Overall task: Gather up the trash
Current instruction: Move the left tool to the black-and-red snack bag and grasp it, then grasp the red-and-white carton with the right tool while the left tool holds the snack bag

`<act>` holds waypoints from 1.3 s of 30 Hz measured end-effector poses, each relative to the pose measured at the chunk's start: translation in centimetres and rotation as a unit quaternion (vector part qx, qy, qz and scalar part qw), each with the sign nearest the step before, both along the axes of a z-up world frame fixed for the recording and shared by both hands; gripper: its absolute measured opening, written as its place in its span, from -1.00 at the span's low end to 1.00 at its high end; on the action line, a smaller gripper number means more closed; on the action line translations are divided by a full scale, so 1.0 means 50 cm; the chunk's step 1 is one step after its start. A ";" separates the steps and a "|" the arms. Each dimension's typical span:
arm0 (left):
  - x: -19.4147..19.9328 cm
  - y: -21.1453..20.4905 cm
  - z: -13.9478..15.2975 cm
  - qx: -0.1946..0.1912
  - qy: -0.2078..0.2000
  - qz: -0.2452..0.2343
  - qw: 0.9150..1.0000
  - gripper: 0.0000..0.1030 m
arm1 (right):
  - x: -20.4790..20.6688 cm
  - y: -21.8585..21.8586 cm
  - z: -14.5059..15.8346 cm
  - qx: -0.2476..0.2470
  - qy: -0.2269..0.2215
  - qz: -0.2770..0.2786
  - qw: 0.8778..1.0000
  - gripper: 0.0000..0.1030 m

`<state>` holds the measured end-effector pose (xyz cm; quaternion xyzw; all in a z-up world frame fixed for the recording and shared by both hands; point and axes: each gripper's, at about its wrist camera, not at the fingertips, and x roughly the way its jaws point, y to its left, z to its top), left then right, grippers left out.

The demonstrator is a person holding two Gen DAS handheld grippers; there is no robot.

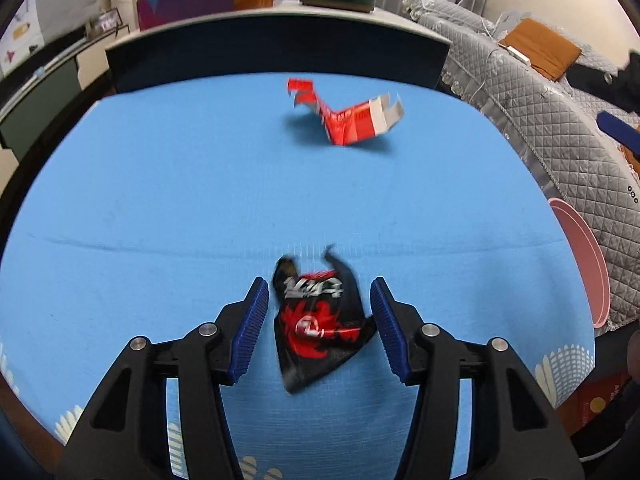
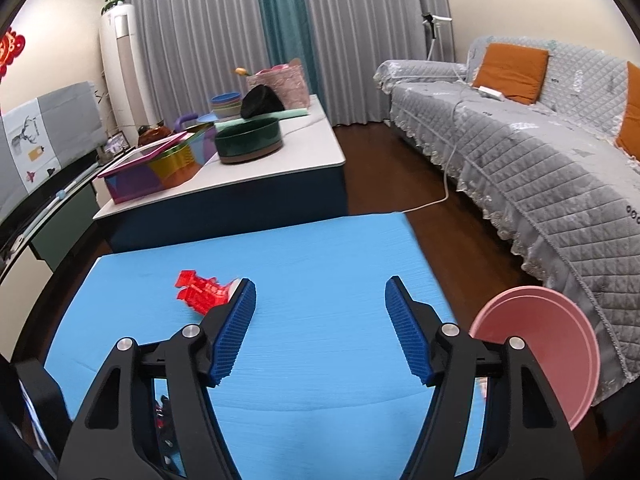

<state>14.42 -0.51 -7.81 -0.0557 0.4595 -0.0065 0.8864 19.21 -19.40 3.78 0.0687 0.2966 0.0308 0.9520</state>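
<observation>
A black and red snack wrapper (image 1: 318,320) lies on the blue cloth-covered table (image 1: 160,208), between the blue pads of my open left gripper (image 1: 318,300); the pads are apart from it on both sides. A crushed red carton (image 1: 344,114) lies farther back on the table; it also shows in the right wrist view (image 2: 204,290), partly behind my right gripper's left finger (image 2: 236,332). My right gripper (image 2: 320,292) is open and empty above the table. A pink bin (image 2: 548,344) stands at the table's right edge.
The pink bin's rim (image 1: 584,264) shows at the right in the left wrist view. A grey quilted sofa (image 2: 540,160) runs along the right. A white-topped table (image 2: 304,148) behind holds a green round tin (image 2: 248,140), a colourful box (image 2: 152,168) and bowls.
</observation>
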 end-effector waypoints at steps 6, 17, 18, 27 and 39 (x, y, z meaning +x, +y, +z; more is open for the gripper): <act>0.014 0.020 -0.005 -0.017 -0.003 0.010 1.000 -0.18 | 0.021 0.037 -0.023 0.000 0.007 0.018 1.000 0.30; 0.082 0.068 -0.002 -0.022 -0.021 0.059 0.998 -0.26 | 0.080 0.094 -0.076 0.009 0.022 0.052 0.998 0.21; 0.087 0.070 -0.002 -0.023 -0.022 0.062 0.998 -0.26 | 0.088 0.102 -0.082 0.009 0.022 0.058 0.998 0.20; 0.123 0.077 -0.003 -0.007 -0.036 0.072 0.997 -0.26 | 0.140 0.129 -0.128 0.007 0.041 0.077 0.996 0.12; 0.137 0.075 -0.003 -0.001 -0.043 0.061 0.997 -0.26 | 0.186 0.172 -0.177 0.004 0.069 0.101 0.992 -0.14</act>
